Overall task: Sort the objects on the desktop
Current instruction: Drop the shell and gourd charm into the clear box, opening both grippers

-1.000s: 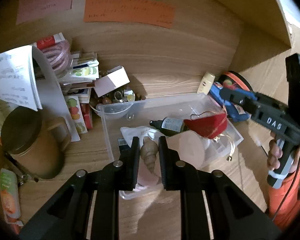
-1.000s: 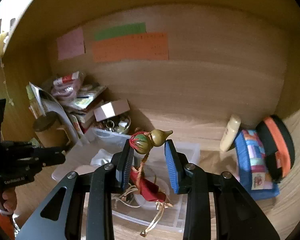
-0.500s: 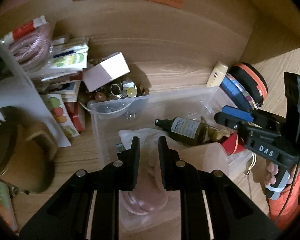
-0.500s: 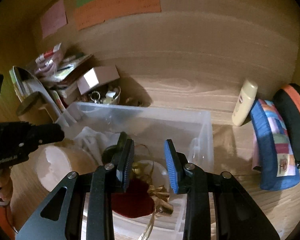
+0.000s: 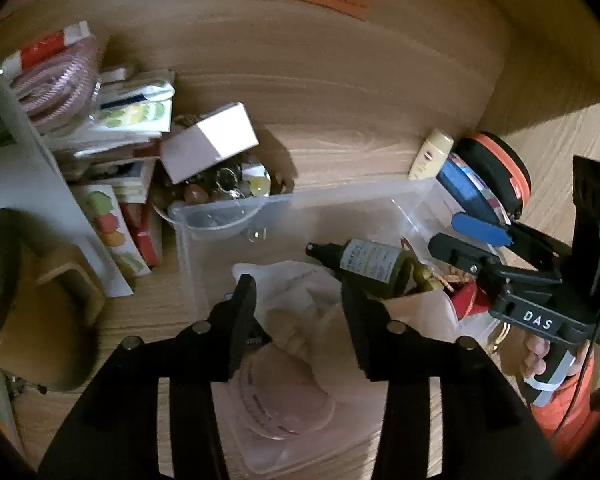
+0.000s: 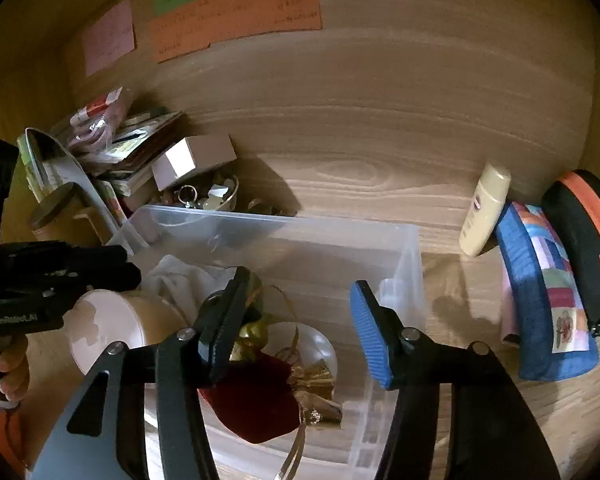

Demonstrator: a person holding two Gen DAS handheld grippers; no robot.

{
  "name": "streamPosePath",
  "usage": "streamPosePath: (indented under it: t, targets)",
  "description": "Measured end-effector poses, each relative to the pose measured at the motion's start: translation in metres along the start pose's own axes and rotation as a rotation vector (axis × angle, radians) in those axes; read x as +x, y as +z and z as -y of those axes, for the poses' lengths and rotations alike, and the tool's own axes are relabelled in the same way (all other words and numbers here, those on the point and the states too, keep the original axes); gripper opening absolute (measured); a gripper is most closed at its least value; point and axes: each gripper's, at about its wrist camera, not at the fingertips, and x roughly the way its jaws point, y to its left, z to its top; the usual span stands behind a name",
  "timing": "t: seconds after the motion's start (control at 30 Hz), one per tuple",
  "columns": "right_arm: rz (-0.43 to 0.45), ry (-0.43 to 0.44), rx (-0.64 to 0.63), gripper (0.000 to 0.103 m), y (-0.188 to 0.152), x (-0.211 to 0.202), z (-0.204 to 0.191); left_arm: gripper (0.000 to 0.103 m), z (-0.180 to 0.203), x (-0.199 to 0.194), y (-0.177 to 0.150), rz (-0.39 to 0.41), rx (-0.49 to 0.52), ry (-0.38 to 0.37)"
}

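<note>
Over the clear plastic storage bin [image 5: 300, 208] both grippers hang with jaws spread wide and nothing between them. Below the left gripper [image 5: 298, 304] lie a pale spiral seashell [image 5: 288, 332] and a round pink compact [image 5: 280, 404]. Under the right gripper [image 6: 296, 312] rests a small gold gourd with a dark red velvet pouch [image 6: 256, 400]. Farther in lies a dark green spray bottle [image 5: 364, 266]. Beyond the bin, a cream lotion tube [image 6: 485, 208] leans at the wooden wall
</note>
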Motion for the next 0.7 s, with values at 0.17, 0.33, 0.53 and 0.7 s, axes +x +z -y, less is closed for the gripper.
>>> streamPosePath:
  t: [0.17, 0.33, 0.53, 0.7]
  targets:
    - [0.004, 0.0, 0.003, 0.059, 0.0, -0.001, 0.001, 0.065, 0.001, -0.011, 0.0, 0.046, -0.001, 0.009]
    - [-0.008, 0.013, 0.007, 0.073, 0.001, -0.001, 0.003, 0.075, 0.008, -0.026, 0.0, 0.102, 0.025, 0.066]
    - [-0.001, 0.018, -0.003, 0.082, 0.004, -0.012, -0.003, 0.091, 0.015, -0.039, -0.002, 0.134, 0.045, 0.125]
    - [0.037, -0.006, -0.016, 0.091, 0.009, -0.033, -0.01, 0.097, 0.02, -0.053, -0.005, 0.138, 0.054, 0.133]
